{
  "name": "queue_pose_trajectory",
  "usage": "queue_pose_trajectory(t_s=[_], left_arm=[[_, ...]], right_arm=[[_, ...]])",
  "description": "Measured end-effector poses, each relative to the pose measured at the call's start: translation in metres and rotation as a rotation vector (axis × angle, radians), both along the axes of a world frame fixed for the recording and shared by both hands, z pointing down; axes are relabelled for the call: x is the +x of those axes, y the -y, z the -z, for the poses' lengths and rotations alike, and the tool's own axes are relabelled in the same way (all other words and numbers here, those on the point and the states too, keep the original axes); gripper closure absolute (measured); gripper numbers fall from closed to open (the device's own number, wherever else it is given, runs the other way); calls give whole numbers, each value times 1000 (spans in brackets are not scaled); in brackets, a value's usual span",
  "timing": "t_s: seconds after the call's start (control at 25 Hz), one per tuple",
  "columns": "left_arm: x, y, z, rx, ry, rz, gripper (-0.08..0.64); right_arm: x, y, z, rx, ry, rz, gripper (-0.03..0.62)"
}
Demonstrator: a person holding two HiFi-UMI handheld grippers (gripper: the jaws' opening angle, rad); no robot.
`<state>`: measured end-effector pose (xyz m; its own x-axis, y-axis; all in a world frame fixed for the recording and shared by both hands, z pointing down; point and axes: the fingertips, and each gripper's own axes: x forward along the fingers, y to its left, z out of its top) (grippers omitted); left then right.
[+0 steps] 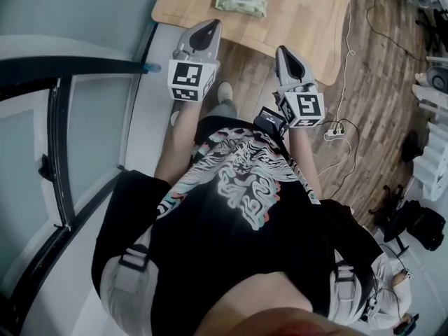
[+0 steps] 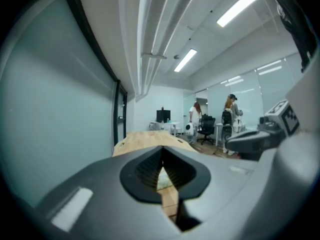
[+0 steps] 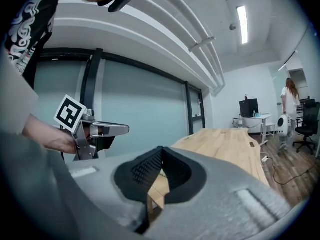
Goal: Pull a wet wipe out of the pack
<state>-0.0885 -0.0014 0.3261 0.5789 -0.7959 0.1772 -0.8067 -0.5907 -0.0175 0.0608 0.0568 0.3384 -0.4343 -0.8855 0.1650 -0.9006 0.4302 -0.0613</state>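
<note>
Jaws of left gripper [image 1: 211, 25] and right gripper [image 1: 283, 50] are clenched, empty. Both are held side by side, near level, pointing toward the table [image 1: 308, 26], short of the wipe pack [image 1: 241, 1].

You wear a black short-sleeved T-shirt [image 1: 203, 229] with a swirling white print [image 1: 245, 177] edged in teal and pink. Pale straps [image 1: 120, 285] with black buckles [image 1: 133, 259] sit on both shoulders. The left gripper [image 1: 211, 24] and right gripper [image 1: 281, 50] have smooth grey shells and black ribbed pads [image 2: 148, 168]. Each carries a white cube [image 1: 190, 80] printed with black square markers.
</note>
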Motion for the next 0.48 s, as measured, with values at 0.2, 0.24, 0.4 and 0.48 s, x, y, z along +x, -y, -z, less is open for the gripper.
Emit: queue_pose_trajectory(t_s=[0.2,0.24,0.4,0.48], left_arm=[[-9,28,-9,-22,11,-28,568],[-10,32,-11,-27,6,-33,568],[-8,45,-20,-41,0,-49,568],[-3,47,-22,-41,10,-64,568]], right_arm=[[-13,28,-4,-24,-11,-9,592],[-14,30,-5,-26,-18,-13,592],[-17,36,-7,-29,-51,-26,592],[-13,38,-11,-41,-56,-36,592]])
